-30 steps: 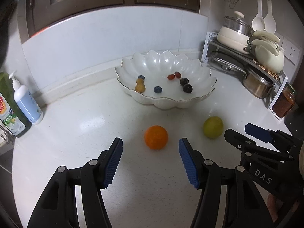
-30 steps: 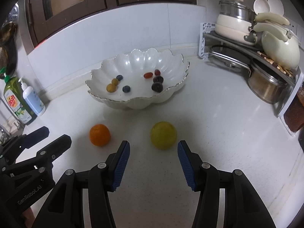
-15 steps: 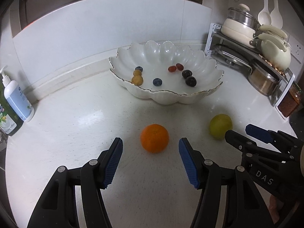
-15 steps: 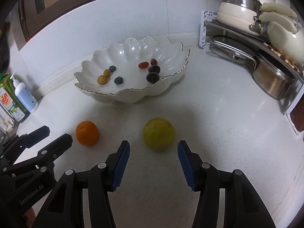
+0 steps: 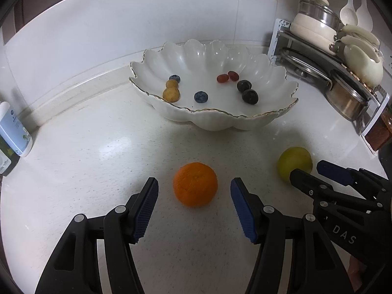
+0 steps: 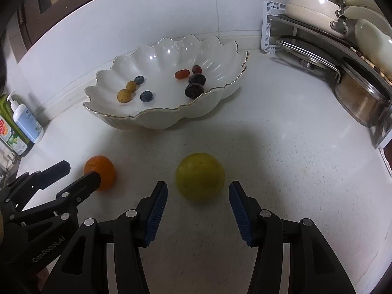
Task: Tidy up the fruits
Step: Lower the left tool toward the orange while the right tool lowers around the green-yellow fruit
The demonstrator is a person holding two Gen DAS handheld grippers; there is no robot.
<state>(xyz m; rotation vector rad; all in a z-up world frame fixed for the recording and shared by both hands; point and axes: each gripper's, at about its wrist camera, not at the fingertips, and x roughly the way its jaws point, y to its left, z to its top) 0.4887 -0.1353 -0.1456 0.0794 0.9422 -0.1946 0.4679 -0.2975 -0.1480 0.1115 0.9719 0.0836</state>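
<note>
Two fruits are left out on the speckled white counter (image 5: 98, 161), and I've got one lined up per hand: the round orange citrus (image 5: 195, 184) sits just ahead of my left gripper (image 5: 193, 208), the yellow-green round fruit (image 6: 200, 177) just ahead of my right gripper (image 6: 198, 210). Both sets of jaws stand partly open, empty, a touch wider than the fruit. The scalloped white ceramic bowl with gold rim (image 5: 245, 120) waits behind, holding small berries. These look firm, smooth and prone to rolling, so I'd pinch each across its widest middle. Compared with a second ago, both fruits loom larger and nearer the blue pads; I've come down and forward.
</note>
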